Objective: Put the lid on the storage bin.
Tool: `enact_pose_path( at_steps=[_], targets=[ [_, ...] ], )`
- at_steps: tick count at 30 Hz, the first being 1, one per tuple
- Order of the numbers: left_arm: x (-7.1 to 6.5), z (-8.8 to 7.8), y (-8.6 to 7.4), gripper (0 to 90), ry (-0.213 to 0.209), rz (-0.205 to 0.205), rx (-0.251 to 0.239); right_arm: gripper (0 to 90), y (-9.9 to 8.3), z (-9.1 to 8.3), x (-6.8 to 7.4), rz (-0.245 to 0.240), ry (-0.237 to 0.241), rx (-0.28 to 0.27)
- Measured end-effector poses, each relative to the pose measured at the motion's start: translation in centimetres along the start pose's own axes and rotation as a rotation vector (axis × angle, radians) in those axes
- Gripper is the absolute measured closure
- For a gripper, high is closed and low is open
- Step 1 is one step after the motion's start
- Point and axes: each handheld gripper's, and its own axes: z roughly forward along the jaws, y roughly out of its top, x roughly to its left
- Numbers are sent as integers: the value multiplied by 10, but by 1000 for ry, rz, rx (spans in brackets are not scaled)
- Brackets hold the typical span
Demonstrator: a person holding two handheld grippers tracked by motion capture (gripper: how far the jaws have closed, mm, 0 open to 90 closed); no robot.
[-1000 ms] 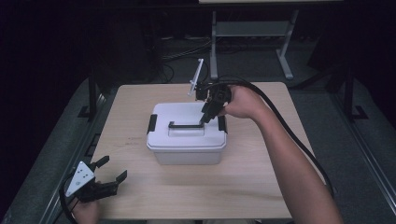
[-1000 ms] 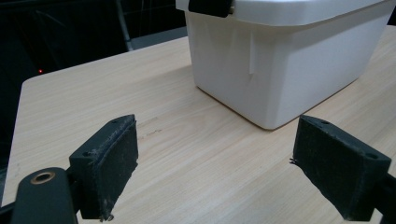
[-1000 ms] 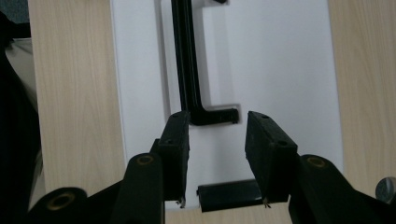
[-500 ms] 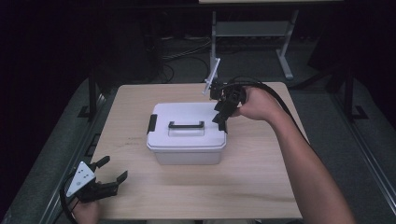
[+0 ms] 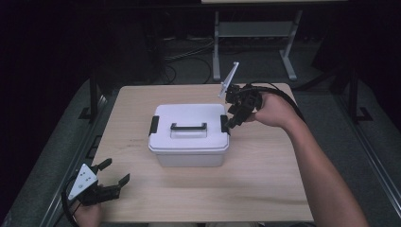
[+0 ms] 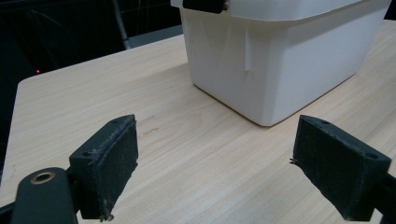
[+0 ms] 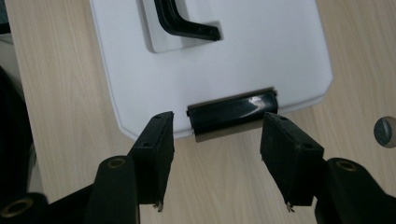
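Note:
A white lidded box (image 5: 189,142) stands mid-table, with a black handle (image 5: 188,126) on its lid and a black latch on each end. My right gripper (image 5: 231,122) hovers at the right latch (image 5: 224,124). In the right gripper view that latch (image 7: 232,112) lies just past my right gripper (image 7: 218,136), in line with the gap. The jaws have just been opening, they are open, and the pads touch nothing. My left gripper (image 5: 116,171) rests open near the table's front left corner. In the left gripper view my left gripper (image 6: 224,158) faces the box (image 6: 289,60) with bare wood between its jaws.
The light wooden table (image 5: 265,179) has free room in front of and right of the box. A small round grey disc (image 7: 385,132) sits in the tabletop near the right latch. A metal stand (image 5: 250,28) and cables lie on the dark floor beyond.
My right gripper has moved from over the lid handle rightward to the box's right latch, with its jaws spread wider. The left gripper has stayed put.

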Motion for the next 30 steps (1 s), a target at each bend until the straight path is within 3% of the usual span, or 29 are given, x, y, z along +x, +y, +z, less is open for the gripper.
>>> enact_pose_path(
  at_steps=[30],
  targets=[
    [-2, 1, 1, 135, 3, 12, 11, 379, -65, 8, -1, 107, -8, -19]
  ],
)
